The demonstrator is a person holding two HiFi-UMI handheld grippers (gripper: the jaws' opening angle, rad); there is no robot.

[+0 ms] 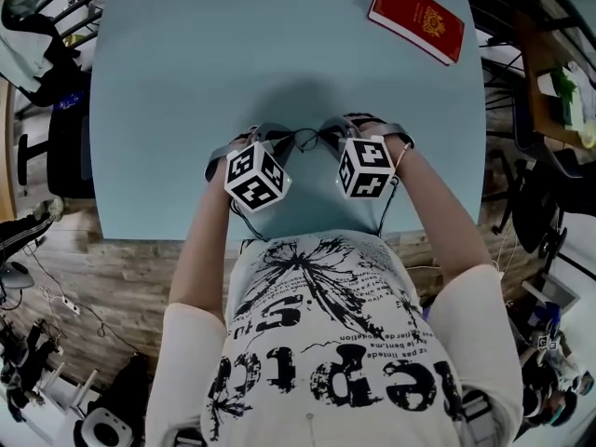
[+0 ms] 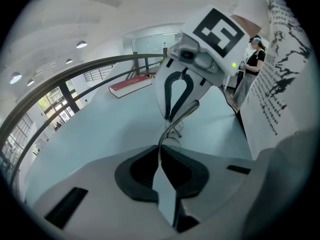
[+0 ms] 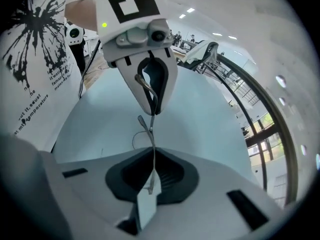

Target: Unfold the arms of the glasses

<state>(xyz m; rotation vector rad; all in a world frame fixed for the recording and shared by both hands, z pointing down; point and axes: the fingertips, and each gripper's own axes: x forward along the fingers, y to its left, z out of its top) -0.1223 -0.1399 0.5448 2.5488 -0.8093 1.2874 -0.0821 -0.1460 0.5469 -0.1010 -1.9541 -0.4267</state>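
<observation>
Thin wire-framed glasses (image 1: 310, 138) hang between my two grippers, just above the light blue table (image 1: 233, 63) near its front edge. My left gripper (image 1: 268, 140) is shut on one arm of the glasses (image 2: 172, 126), which runs out from between its dark pads (image 2: 142, 171). My right gripper (image 1: 337, 134) is shut on the other arm (image 3: 151, 139), a thin metal strip pinched between its pads (image 3: 167, 171). The two grippers face each other, tips close together. In the left gripper view, the right gripper (image 2: 175, 115) stands just beyond the lenses (image 2: 176, 130). The right gripper view shows the left gripper (image 3: 151, 109) opposite.
A red book (image 1: 416, 19) lies at the table's far right corner. The person's torso is against the table's front edge. Chairs, cables and gear crowd the floor on both sides of the table.
</observation>
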